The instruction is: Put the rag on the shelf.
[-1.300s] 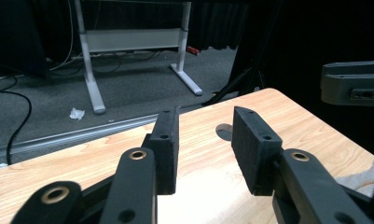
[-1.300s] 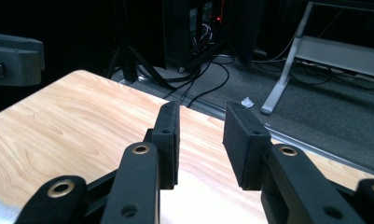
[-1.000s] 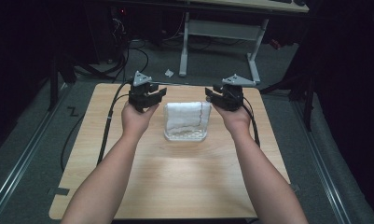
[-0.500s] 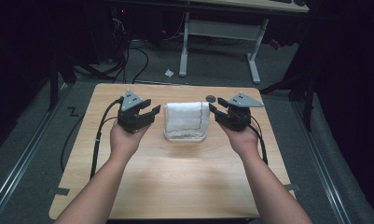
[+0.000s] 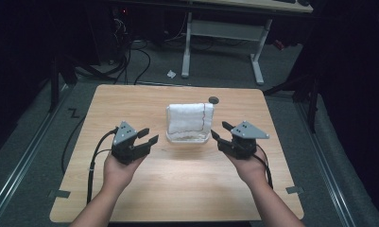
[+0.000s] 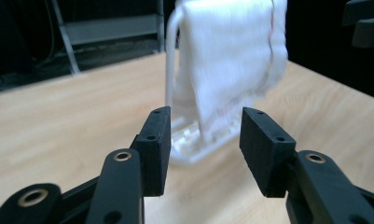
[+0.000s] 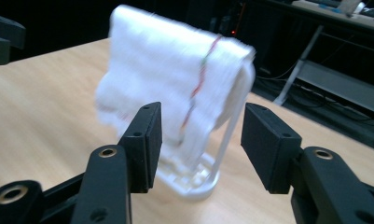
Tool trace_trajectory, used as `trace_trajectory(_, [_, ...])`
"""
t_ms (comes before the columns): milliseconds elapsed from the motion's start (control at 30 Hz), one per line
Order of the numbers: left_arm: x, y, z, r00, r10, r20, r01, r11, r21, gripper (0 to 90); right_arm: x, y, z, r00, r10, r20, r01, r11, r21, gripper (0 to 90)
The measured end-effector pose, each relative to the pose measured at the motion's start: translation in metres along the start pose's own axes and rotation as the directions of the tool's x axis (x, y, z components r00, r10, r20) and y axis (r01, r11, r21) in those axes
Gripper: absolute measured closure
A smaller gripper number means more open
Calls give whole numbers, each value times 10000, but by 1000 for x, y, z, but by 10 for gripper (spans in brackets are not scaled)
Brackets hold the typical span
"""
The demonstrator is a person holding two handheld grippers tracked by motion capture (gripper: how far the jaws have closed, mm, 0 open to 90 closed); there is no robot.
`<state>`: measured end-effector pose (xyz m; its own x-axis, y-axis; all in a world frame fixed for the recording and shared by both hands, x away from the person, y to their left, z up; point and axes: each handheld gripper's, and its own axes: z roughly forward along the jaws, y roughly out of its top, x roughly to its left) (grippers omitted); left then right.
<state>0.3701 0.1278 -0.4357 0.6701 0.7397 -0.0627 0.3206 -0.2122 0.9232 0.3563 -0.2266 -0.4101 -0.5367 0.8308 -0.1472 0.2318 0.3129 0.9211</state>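
beside the towel (image 5: 189,119), both grippers (image 5: 148,138) (image 5: 220,132) now nearer the person, jaws spread, empty

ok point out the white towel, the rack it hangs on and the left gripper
white towel (image 5: 188,119), high view, middle of the cloth
rack (image 5: 189,139), high view, its base
left gripper (image 5: 147,136), high view, between its fingers

Both hand-held grippers (image 5: 148,137) (image 5: 219,132) nearer the person

Blurred white towel (image 6: 231,60), its top edge cut off in left gripper view.
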Motion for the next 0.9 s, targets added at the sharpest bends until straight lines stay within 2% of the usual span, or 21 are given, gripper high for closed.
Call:
trace_trajectory(167, [-6,-36,-6,9988,-419,250,405,9977,551,532,19,-32,-8,9997,97,-219,-90,9994,325,472])
trace_trajectory(233, [-9,-48,-6,9977,-574,351,546,9955,770,529,27,-47,-7,9997,-11,-242,25,9983,584,472])
trace_trajectory(333, [-18,-68,-5,9977,-507,445,441,9894,1384,522,38,-69,-2,9993,-179,-342,221,9918,1261,470])
trace_trajectory(433, [-31,-87,-6,9950,-566,825,405,9817,1859,503,46,-89,-1,9991,-87,-413,159,9838,1786,462])
trace_trajectory(467, [-35,-93,-7,9939,-534,968,313,9756,2172,499,48,-94,-2,9993,-36,-376,105,9827,1848,460])
trace_trajectory(533, [-39,-96,-7,9896,-770,1214,457,9690,2428,498,56,-112,-8,9997,-166,-165,191,9857,1672,497])
trace_trajectory(567, [-41,-97,-6,9900,-615,1273,285,9687,2468,496,59,-121,-11,9993,-273,-267,313,9861,1632,528])
trace_trajectory(600, [-42,-97,-4,9925,-395,1160,92,9680,2506,496,60,-121,-12,9979,-391,-516,482,9804,1911,487])
trace_trajectory(633, [-42,-97,-3,9941,-211,1068,-67,9673,2535,496,59,-119,-12,9975,-507,-493,589,9812,1838,487])
trace_trajectory(667, [-41,-96,-1,9939,-244,1075,-38,9670,2548,496,58,-117,-11,9980,-453,-436,523,9830,1762,487])
trace_trajectory(733, [-39,-95,1,9904,-591,1253,260,9677,2508,492,56,-119,-4,9988,-57,-495,157,9790,2034,487])
trace_trajectory(900, [-42,-97,1,9910,-367,1290,28,9673,2536,486,56,-122,0,9984,-150,-553,269,9748,2213,486])
